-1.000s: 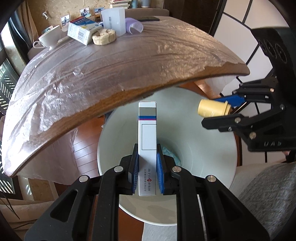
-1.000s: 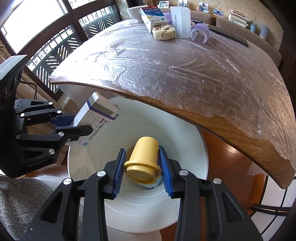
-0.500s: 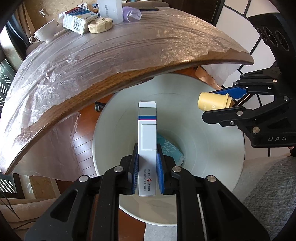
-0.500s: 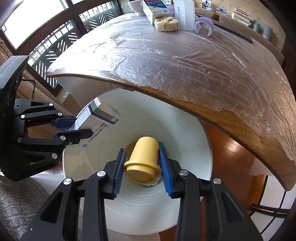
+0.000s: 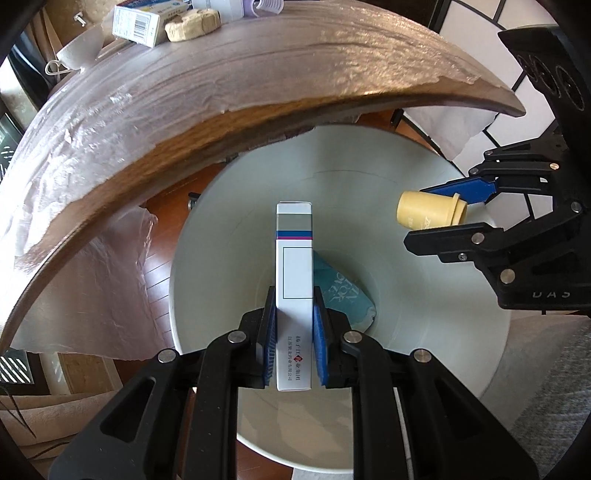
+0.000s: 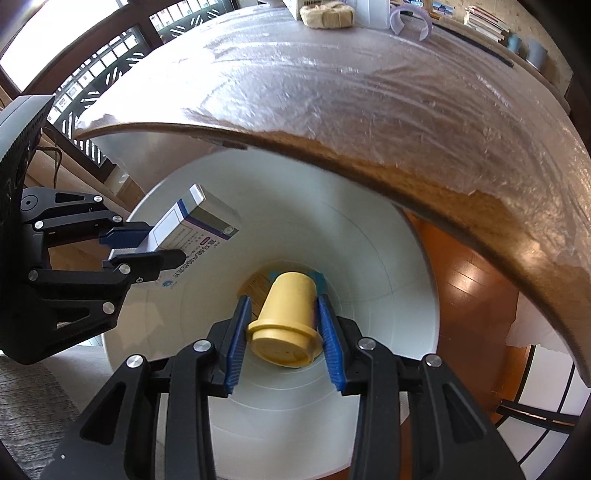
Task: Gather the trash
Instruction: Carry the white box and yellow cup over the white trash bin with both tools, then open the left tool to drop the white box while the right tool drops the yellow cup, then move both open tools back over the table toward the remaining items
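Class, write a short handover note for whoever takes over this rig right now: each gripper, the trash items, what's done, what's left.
Left gripper: shut on the white carton, held over the white bin.
Right gripper: shut on the yellow cup, also over the bin's mouth.
Done: both items picked up and brought above the bin; a teal packet already lies at its bottom.
Left: release both into the bin. A box and a tan lump sit at the table's far end, possibly next.
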